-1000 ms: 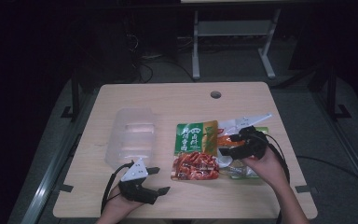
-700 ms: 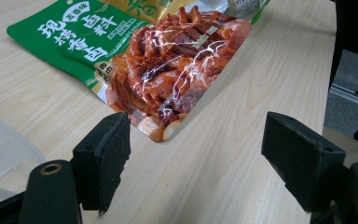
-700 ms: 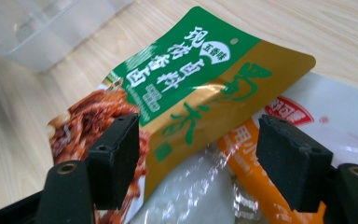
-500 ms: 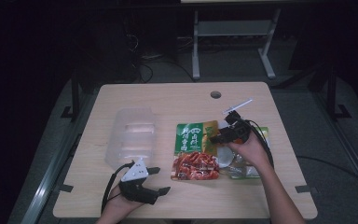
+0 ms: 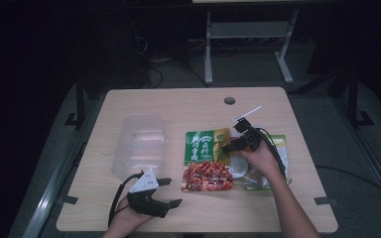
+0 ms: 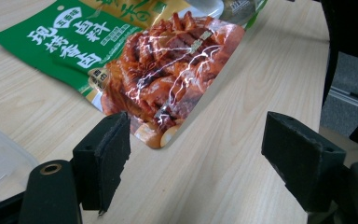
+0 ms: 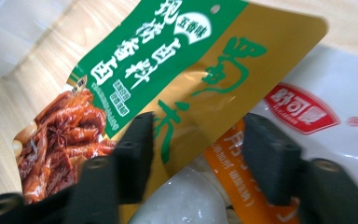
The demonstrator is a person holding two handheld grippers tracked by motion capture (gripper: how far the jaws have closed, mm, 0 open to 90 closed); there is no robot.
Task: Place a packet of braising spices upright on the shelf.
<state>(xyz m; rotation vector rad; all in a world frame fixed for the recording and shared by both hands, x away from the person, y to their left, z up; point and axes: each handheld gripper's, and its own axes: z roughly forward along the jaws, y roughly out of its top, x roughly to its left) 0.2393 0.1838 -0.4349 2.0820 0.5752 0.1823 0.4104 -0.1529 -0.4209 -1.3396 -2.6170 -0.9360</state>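
Green and gold, the spice packet [image 5: 206,146] lies flat on the wooden desk [image 5: 178,106], and the right tool [image 5: 230,144] hangs right over its gold edge. In the right gripper view the gold edge [image 7: 223,93] sits between the two black jaws, which have just been closing; the pads are not pressing on it yet, so this tool is open. Just beyond its right jaw lies a white pouch [image 7: 326,121] with a red label, partly under the packet. The left tool [image 5: 166,193] rests at the near edge of the desk, jaws wide apart with nothing between them. Ahead of its jaws lies the packet's red picture end [image 6: 168,84], close but not touching. A clear plastic box [image 5: 139,144] stands just beyond the left tool.
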